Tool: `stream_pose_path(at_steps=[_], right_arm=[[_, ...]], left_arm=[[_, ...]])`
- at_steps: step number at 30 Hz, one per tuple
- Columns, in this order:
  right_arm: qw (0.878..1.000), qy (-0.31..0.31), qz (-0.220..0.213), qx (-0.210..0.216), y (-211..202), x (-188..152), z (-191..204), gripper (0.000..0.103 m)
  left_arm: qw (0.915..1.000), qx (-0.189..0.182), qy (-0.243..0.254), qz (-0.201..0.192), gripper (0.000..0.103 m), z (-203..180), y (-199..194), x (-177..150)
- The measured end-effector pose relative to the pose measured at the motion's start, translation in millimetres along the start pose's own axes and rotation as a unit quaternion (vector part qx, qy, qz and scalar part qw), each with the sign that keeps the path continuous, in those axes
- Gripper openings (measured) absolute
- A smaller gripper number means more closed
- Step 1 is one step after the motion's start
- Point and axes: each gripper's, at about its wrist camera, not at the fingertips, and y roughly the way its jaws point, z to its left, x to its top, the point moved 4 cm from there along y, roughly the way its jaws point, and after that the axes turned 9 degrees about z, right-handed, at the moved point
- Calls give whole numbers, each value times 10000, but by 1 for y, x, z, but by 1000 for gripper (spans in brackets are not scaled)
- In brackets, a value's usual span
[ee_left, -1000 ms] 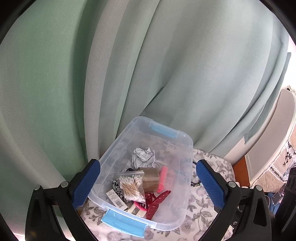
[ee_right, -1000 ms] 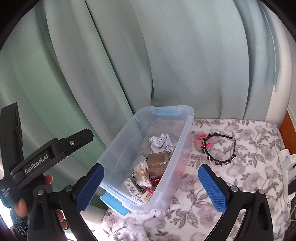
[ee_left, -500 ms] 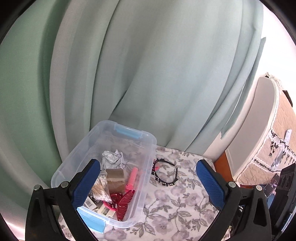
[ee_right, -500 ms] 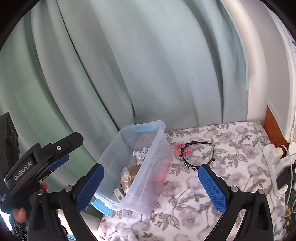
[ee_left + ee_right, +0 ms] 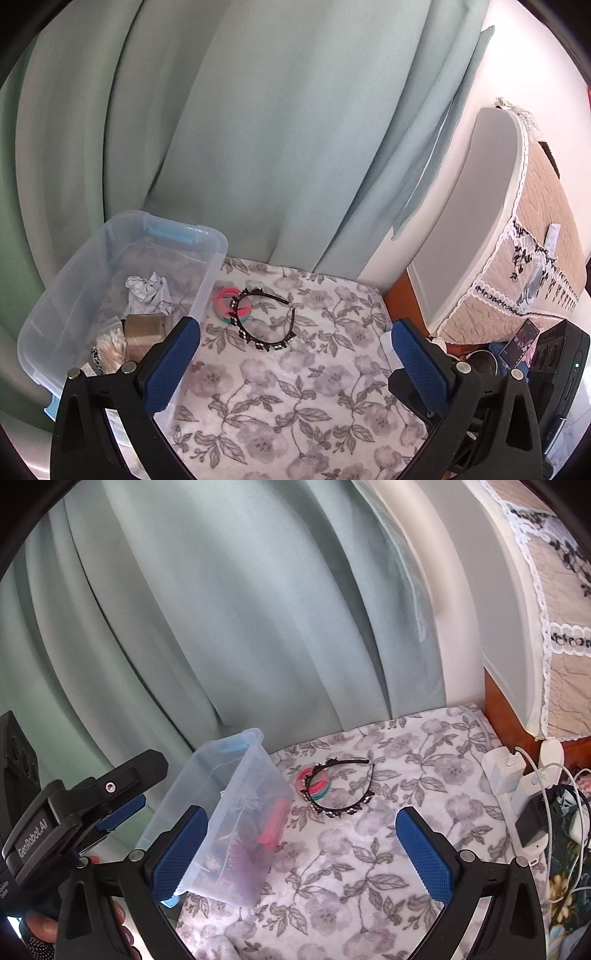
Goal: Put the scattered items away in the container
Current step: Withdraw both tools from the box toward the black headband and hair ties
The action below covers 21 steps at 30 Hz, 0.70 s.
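Left wrist view, headband [image 5: 266,321] beside container [image 5: 122,280], fingers [image 5: 173,363] apart

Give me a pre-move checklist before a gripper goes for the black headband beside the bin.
1. Left gripper open and empty: ok.
2. Right gripper open and empty: ok.
3. Black beaded headband in view on the floral cloth, nothing on top: ok.
4. Headband clear of the pink and green hair ties: not ok, it overlaps them.
5. Clear plastic bin open, no lid on it: ok.
6. Free space in the bin's far end: ok.
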Motion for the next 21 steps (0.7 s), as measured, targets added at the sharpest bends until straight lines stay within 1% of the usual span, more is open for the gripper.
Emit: stream_pose_path(at_steps=[2,7,13,16,21], right_arm=[[9999,101,50,-76,4,0,-13,103],[9992,270,183,-231,16,0,-38,103],[9965,407,636,-358,40,-5,-62,103],[9950,407,790,-448,49,-7,-71,103],[9913,368,1043,-712,68,-9,-85,103]], left_arm=[[9999,-35,-14,97,103,-3,10,-3],[9991,28,-121,416,103,-4,40,-11],[9978,62,9,663,103,-9,74,-20],[9958,54,11,913,103,-9,92,-25],[9929,230,-9,1165,103,-1,117,-32]])
